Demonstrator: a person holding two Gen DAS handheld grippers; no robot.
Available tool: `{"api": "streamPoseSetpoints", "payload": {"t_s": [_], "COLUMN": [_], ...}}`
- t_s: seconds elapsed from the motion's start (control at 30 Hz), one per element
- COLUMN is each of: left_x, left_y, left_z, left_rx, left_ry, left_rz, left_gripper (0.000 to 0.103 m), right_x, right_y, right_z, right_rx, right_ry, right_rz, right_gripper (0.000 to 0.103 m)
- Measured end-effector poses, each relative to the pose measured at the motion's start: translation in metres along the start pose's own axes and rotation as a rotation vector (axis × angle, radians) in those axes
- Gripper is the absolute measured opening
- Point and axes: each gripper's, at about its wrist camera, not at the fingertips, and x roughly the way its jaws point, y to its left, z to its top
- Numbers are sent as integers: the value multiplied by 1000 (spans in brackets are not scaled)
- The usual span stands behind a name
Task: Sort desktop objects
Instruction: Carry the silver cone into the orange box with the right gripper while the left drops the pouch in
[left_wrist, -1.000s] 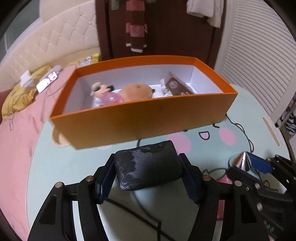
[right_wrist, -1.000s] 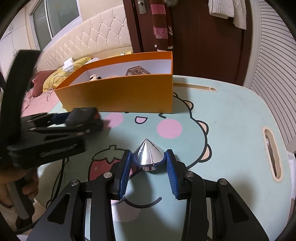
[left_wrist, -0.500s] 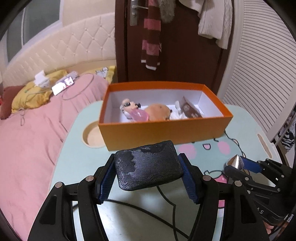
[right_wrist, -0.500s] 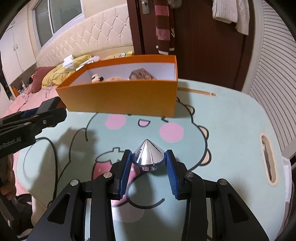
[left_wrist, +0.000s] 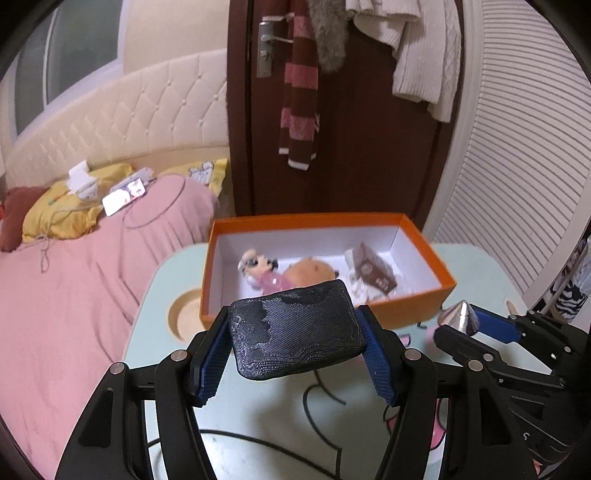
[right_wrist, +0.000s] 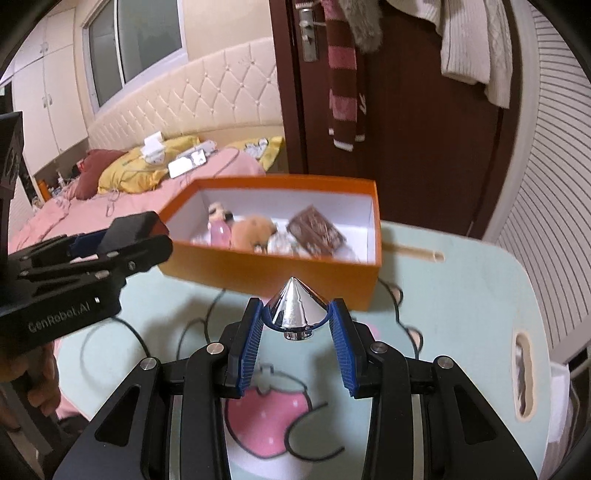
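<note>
Black textured block (left_wrist: 295, 332) clamped between the left gripper (left_wrist: 295, 354) fingers, held above the tabletop (left_wrist: 476, 266) before the orange box (left_wrist: 417, 317). Right gripper (right_wrist: 295, 328) fingers pinch a chrome cone (right_wrist: 297, 312), point up, near the box's front wall.

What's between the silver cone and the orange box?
Only bare table with a black cable, in the right wrist view, separates silver cone from orange box.

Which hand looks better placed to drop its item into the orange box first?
Probably left: the left gripper with the black pad overlaps the orange box near wall; the right gripper with the silver cone sits further back.
</note>
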Motion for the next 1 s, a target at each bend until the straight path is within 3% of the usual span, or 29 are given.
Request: {"api": "streamPoseSetpoints", "payload": {"t_s": [0.17,0.37,0.63,1.0], "left_x": [1,29,73,99], "left_y": [12,18,24,29], "left_z": [25,45,56,51], "left_rx": [-16,-11,-26,-39], "left_ry": [-42,-28,25,80], "left_rz": [-7,-3,0,5], "left_gripper": [65,65,65,65], "right_x": [3,21,64,99], "right_y": [2,4,-2,-11], "right_z": [26,56,79,80], "right_rx": [-13,-26,-27,-1], "right_ry": [-42,-71,-28,42], "right_rz": [2,-12,-14,-3], "right_gripper": [39,39,39,39]}}
